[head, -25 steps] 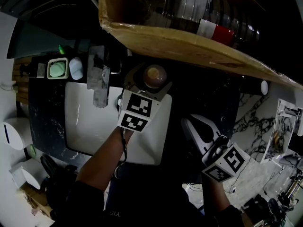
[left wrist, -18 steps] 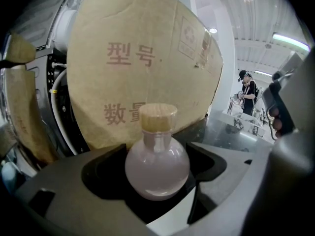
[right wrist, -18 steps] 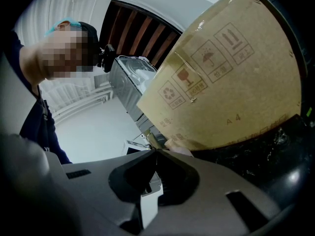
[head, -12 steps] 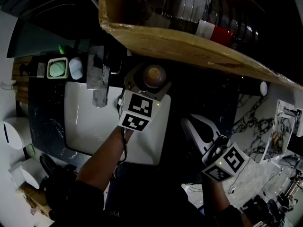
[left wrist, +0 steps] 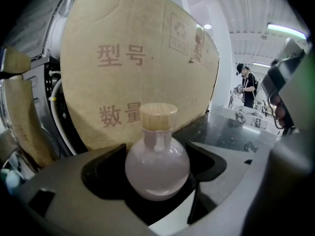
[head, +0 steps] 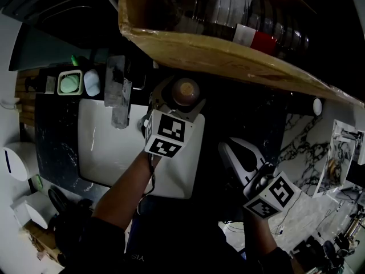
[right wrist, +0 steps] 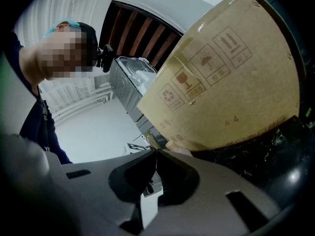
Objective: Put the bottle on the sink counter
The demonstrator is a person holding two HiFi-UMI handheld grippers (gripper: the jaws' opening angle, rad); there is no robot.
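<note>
Left claw (head: 181, 100) was clamped on the round bottle (head: 186, 91), cap up, at the sink's (head: 102, 147) back-right corner over the dark worktop (head: 245, 119). Cardboard box (head: 228, 50) loomed close behind and overhead. Faucet (head: 117, 90) stood near, to the left. Right claw (right wrist: 156, 156) had jaws together, empty.

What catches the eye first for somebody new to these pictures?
A round pink bottle with a pale cap is clamped in the left gripper, in front of a large printed cardboard box. The white sink lies under that gripper. The right gripper, off to the right, is shut and empty.
</note>
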